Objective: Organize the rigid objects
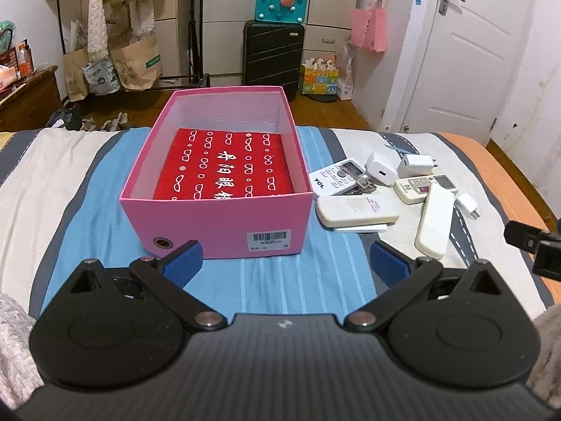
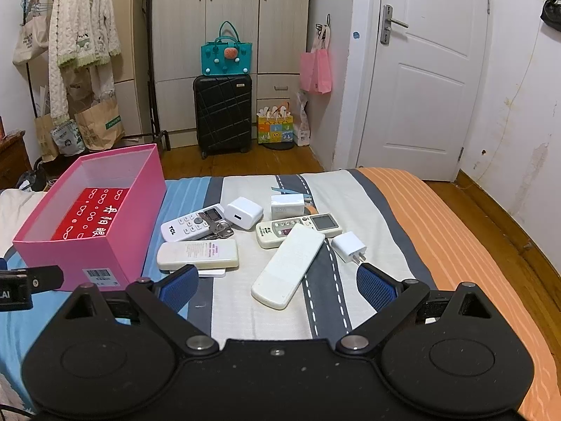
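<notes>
Both the left gripper [image 1: 285, 258] and right gripper [image 2: 277, 286] are hovering spread wide, so pinching the face-down remote [image 2: 288, 265] across its narrow sides should be suiting the pink box [image 2: 105, 224].

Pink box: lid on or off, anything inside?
Lid off. The pink box stands open-topped on the bed, holding only a flat red printed item; no lid in view.

Side-by-side wrist views over bed [image 1: 87, 182], sharing pink box [image 2: 115, 231]
</notes>
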Available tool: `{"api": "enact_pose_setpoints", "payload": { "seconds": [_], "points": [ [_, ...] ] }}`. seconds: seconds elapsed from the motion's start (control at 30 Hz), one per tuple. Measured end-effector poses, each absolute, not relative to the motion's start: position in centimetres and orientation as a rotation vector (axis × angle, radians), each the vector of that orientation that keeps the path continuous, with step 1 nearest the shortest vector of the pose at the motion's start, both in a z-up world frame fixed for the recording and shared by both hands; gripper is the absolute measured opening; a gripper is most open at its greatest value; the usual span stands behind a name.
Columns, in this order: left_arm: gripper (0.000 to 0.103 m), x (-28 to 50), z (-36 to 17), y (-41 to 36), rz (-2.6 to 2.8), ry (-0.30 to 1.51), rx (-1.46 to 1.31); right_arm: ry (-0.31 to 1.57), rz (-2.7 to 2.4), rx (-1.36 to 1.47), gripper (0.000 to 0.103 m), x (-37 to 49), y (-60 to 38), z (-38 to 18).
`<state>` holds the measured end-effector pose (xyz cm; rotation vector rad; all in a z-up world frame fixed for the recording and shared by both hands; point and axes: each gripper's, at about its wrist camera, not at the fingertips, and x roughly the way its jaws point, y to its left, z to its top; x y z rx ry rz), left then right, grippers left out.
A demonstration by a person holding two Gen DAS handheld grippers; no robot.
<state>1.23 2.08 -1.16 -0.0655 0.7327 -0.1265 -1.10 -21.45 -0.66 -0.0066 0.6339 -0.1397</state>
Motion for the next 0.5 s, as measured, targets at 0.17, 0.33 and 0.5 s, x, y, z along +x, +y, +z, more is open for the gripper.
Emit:
{"api": "enact_pose_setpoints", "payload": {
  "seconds": [0.17, 0.33, 0.5],
  "points": [
    [0.103, 1.34, -1.29, 2.15, -0.117, 0.742, -0.065, 0.637, -0.141, -0.009, 0.099, -1.16, -21.59, -0.79],
    [0.103, 1.31, -1.31, 2.19, -0.116, 0.746, -0.063, 0.638, -0.142, -0.008, 0.099, -1.16, -21.58, -0.81],
    [0.103, 1.25, -1.36, 2.2, -0.124, 0.751, -0.06, 0.638, -0.142, -0.008, 0.099, -1.13, -21.51, -0.83]
  ]
}}
